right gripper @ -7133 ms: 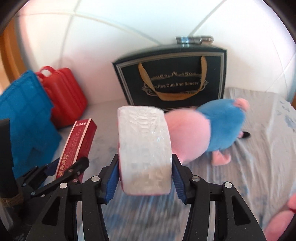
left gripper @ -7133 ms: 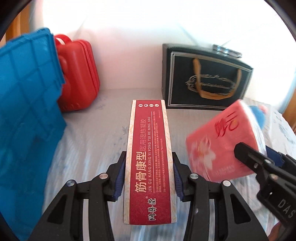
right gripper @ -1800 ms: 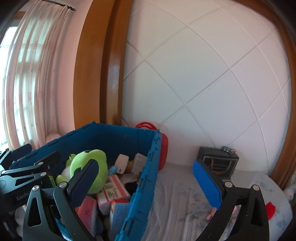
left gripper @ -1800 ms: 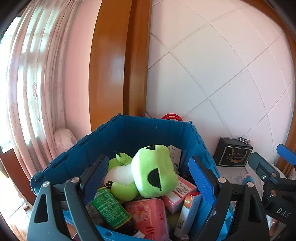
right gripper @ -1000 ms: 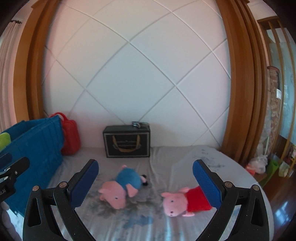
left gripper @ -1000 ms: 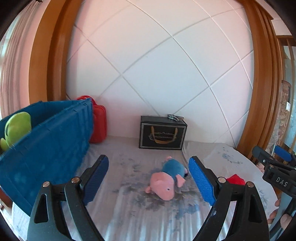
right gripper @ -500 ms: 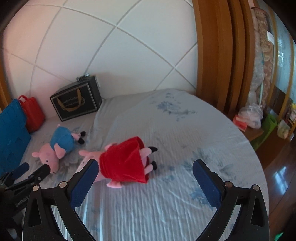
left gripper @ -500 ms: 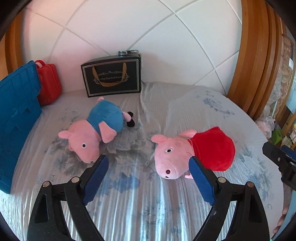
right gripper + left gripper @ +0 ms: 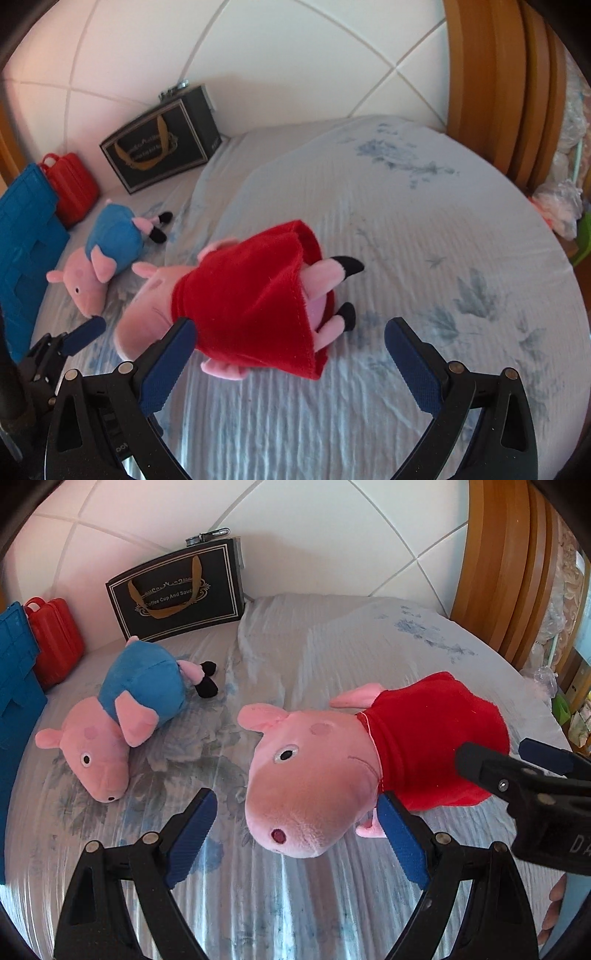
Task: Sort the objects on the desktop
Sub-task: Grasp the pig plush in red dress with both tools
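So the pig plush in the red dress [image 9: 424,746] is lying on its side in the middle of the bed [image 9: 369,642], snout toward the left gripper [image 9: 295,834] and feet out toward 3 o'clock. That gripper's claws are spread wide on either side of the snout, not pinching anything. The right gripper [image 9: 288,354] is released too, claws apart over the skirt hem and legs; its left pad looks like it's brushing the dress, but I can't really tell from here. The other pig, in the blue shirt [image 9: 122,716], lies at about 10 o'clock from the red one, just apart from it. Past that, at 11 o'clock against the white wall, stands a black gift bag [image 9: 177,594], with a small red case [image 9: 55,638] and the blue crate [image 9: 14,686] off at 9.
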The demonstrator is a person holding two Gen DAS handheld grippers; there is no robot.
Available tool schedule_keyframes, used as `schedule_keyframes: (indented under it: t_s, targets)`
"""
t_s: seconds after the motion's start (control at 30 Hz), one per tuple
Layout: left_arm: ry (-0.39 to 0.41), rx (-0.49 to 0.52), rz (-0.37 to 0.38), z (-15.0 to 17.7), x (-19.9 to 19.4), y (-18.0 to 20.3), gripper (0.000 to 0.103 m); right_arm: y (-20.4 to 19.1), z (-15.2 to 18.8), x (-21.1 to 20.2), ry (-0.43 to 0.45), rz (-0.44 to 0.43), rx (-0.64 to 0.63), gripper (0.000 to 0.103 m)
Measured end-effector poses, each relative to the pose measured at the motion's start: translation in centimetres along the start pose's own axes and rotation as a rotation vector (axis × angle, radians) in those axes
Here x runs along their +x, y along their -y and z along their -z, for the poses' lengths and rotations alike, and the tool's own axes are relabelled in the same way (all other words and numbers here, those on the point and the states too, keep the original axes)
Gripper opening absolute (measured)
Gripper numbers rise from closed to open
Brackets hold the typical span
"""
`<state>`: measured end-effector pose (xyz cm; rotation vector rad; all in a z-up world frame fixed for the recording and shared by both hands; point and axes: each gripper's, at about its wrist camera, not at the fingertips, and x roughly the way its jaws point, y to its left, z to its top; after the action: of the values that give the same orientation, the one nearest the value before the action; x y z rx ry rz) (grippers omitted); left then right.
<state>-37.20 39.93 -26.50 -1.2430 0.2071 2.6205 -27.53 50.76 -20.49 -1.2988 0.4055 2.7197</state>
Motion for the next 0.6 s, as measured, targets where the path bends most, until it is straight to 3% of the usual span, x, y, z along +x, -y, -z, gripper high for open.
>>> schedule_keyframes:
  t_s: [0.3, 0.5, 0.6]
  targets:
    - [0.002, 0.01, 0.009, -0.6, 2.4, 0.5, 0.089, 0.1, -0.1, 4.3, -0.091, -0.078, -0.007, 0.103]
    - [0.024, -0.004, 0.046, -1.6, 3.0, 0.3, 0.089, 0.2, -1.3, 4.9, -0.055, -0.092, -0.04, 0.103]
    - [0.015, -0.003, 0.076, -1.7, 3.6, 0.4, 0.083, 0.3, -1.8, 6.0, -0.069, -0.143, -0.049, 0.103]
